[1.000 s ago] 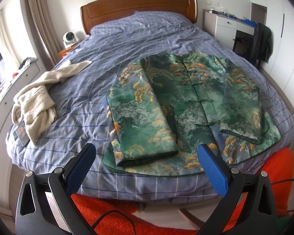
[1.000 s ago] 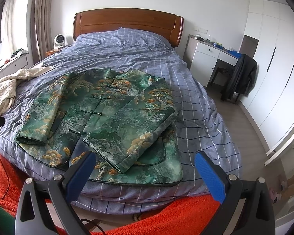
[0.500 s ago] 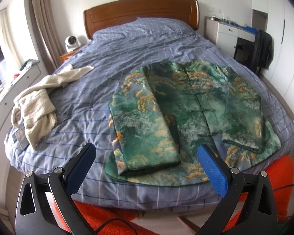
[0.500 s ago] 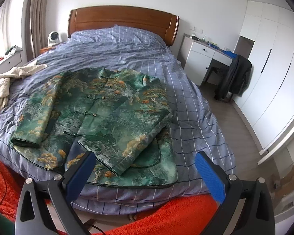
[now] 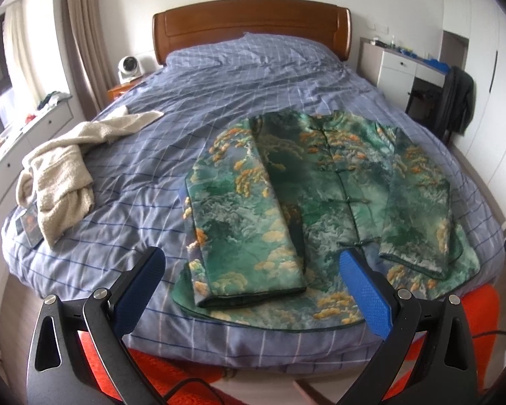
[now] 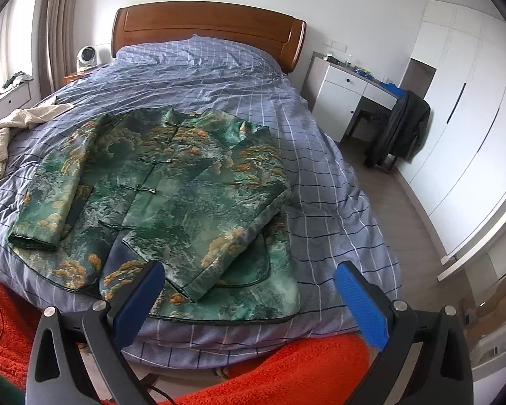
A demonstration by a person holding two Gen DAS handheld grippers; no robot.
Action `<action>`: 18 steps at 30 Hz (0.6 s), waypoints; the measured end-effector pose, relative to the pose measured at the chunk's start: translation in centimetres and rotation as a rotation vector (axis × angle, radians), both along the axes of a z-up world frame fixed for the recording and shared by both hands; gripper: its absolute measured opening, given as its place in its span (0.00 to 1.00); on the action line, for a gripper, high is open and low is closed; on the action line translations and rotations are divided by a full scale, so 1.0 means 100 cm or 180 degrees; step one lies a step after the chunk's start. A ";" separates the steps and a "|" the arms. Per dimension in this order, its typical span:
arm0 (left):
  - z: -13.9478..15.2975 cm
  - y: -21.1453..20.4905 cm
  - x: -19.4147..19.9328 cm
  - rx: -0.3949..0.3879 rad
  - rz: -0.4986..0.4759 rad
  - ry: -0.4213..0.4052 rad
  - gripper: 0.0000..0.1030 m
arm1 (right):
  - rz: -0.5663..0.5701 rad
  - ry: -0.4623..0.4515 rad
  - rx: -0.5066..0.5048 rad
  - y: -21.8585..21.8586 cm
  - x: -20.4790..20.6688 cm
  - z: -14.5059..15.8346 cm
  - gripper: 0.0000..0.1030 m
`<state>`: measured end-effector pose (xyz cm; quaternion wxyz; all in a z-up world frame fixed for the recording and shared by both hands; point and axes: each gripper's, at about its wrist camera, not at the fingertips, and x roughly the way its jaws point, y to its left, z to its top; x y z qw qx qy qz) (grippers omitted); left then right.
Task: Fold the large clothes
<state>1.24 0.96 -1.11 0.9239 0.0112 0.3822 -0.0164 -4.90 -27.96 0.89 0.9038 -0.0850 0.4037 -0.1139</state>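
I see one garment, a large green brocade jacket with orange and pale cloud patterns (image 5: 324,202) (image 6: 172,199). It lies flat, front side up, on the blue checked bed cover, near the foot edge of the bed. The knot buttons down its middle are closed. Both sleeves are folded inward over the front, and the hem almost reaches the foot edge.
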 end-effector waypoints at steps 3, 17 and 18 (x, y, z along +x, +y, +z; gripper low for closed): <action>-0.001 0.003 0.000 -0.0084 0.0036 -0.0013 1.00 | -0.0008 0.0026 0.0006 -0.002 0.000 -0.001 1.00; -0.007 0.001 -0.006 -0.0194 -0.0184 -0.0146 1.00 | 0.0417 -0.0210 0.0146 0.004 -0.011 -0.011 1.00; -0.007 0.002 -0.007 -0.0249 -0.0213 -0.0156 1.00 | 0.0520 -0.0201 0.0203 0.007 -0.008 -0.015 1.00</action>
